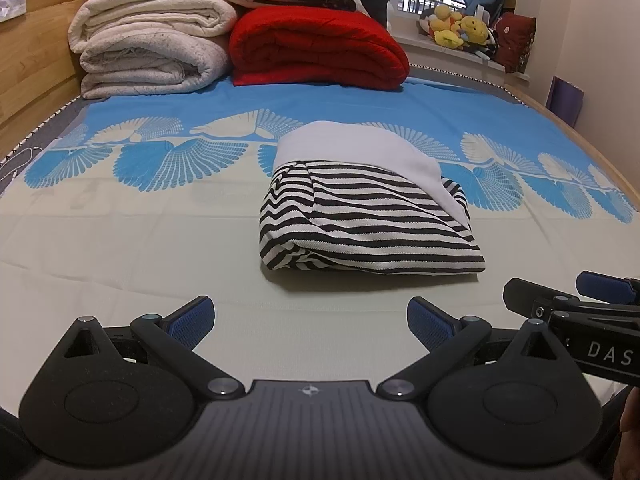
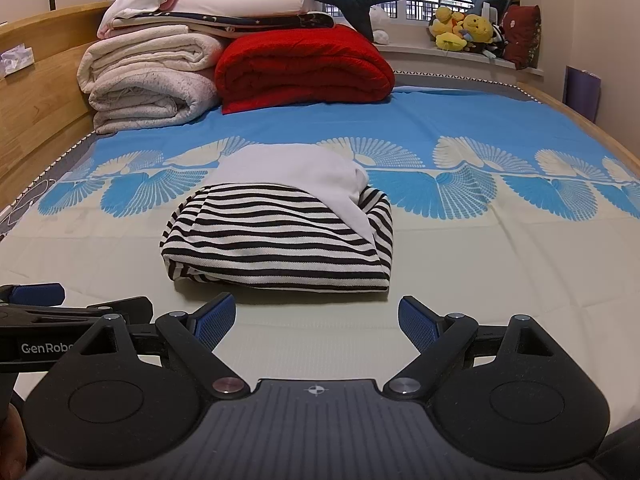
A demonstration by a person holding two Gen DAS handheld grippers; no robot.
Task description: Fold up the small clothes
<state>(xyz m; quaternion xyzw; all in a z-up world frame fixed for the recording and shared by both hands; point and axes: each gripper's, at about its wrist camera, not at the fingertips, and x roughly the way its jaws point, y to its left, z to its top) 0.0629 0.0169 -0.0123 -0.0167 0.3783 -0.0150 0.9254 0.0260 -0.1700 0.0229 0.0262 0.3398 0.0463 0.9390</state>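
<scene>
A black-and-white striped garment with a white part [image 1: 360,208] lies folded into a compact bundle on the bed sheet; it also shows in the right wrist view [image 2: 280,236]. My left gripper [image 1: 310,320] is open and empty, a little in front of the bundle and apart from it. My right gripper [image 2: 316,318] is open and empty, just in front of the bundle's near edge. The right gripper's side shows at the right edge of the left wrist view [image 1: 580,304], and the left gripper's side shows at the left edge of the right wrist view [image 2: 60,308].
Folded cream blankets [image 1: 148,48] and a red quilt [image 1: 320,52] are stacked at the far end of the bed [image 1: 120,240]. A wooden headboard [image 1: 32,60] runs along the left. Plush toys [image 1: 460,28] sit on the windowsill at the back right.
</scene>
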